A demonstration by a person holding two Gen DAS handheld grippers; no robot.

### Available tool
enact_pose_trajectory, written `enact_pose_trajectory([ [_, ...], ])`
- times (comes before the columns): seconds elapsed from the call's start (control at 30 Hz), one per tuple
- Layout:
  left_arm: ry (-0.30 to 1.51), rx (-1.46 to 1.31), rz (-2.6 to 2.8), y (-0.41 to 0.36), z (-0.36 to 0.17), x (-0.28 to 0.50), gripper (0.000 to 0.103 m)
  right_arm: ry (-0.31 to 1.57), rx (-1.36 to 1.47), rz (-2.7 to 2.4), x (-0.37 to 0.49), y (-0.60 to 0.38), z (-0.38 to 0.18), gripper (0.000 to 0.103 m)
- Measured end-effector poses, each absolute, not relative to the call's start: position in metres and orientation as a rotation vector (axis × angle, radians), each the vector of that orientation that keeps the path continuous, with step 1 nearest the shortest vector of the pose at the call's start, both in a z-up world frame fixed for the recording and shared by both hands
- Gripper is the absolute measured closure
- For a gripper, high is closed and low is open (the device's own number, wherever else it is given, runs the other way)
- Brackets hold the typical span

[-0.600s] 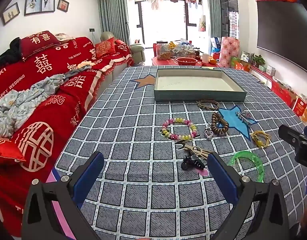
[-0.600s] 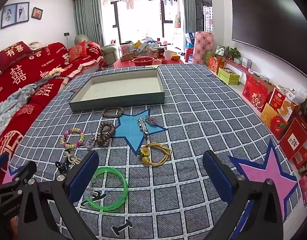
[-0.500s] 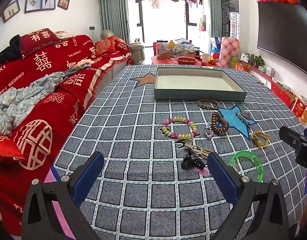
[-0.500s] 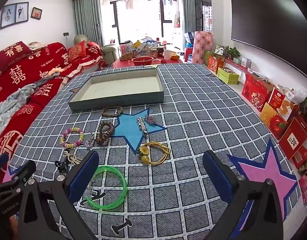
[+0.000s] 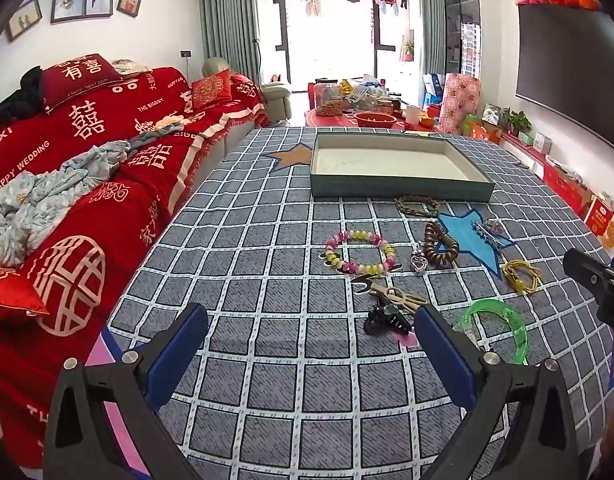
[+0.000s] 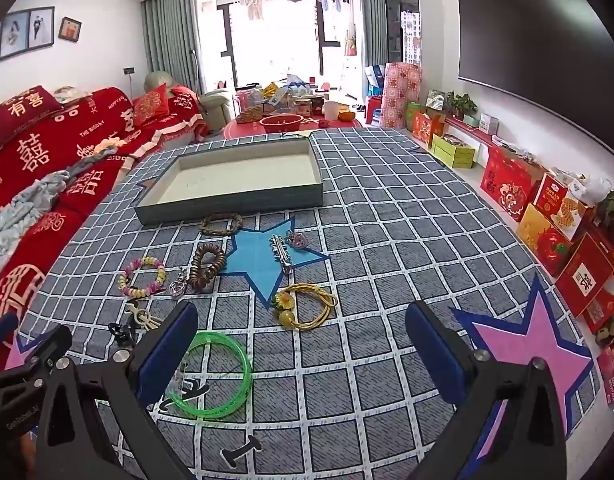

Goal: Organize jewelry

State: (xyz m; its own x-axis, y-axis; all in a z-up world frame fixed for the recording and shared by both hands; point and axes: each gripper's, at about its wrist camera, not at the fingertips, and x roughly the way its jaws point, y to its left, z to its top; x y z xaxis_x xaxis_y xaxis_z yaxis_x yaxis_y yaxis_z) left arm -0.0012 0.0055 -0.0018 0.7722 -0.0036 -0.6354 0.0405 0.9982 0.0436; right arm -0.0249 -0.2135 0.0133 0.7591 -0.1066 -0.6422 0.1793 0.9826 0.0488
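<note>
Jewelry lies scattered on the checked grey cloth in front of a shallow grey tray. I see a pastel bead bracelet, a brown wooden bead coil, a braided brown ring, a silver hair clip, a yellow cord bracelet, a green bangle and a black claw clip. My left gripper is open, short of the black clip. My right gripper is open, the green bangle by its left finger.
A red-covered sofa runs along the left edge of the cloth. Red gift boxes line the right wall under a dark screen. A low red table with jars and bowls stands behind the tray.
</note>
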Motion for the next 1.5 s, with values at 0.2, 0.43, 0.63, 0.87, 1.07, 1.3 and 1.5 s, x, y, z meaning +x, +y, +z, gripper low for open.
enact_pose_trajectory([
  [0.2, 0.692, 0.054, -0.024, 0.0057, -0.0008, -0.0017, 0.000, 0.691, 0.111, -0.154, -0.0249, -0.2139, 0.0135, 0.000],
  [0.43, 0.698, 0.044, -0.019, 0.0082, -0.0008, -0.0010, 0.000, 0.692, 0.114, -0.155, -0.0248, -0.2144, 0.0147, 0.000],
  [0.63, 0.704, 0.041, -0.017, 0.0092, -0.0029, -0.0001, 0.000, 0.690, 0.115, -0.158, -0.0250, -0.2145, 0.0163, 0.000],
  [0.87, 0.706, 0.043, -0.016, 0.0094, -0.0032, 0.0000, 0.000, 0.692, 0.118, -0.153, -0.0262, -0.2156, 0.0168, 0.000],
  [1.07, 0.706, 0.042, -0.014, 0.0094, -0.0039, -0.0004, 0.000, 0.692, 0.122, -0.153, -0.0272, -0.2155, 0.0176, 0.000],
  [1.3, 0.707, 0.044, -0.016, 0.0100, -0.0042, -0.0006, 0.000, 0.692, 0.123, -0.153, -0.0276, -0.2147, 0.0174, 0.000],
  [1.5, 0.708, 0.043, -0.015, 0.0104, -0.0051, -0.0011, 0.000, 0.692, 0.124, -0.153, -0.0275, -0.2149, 0.0175, 0.000],
])
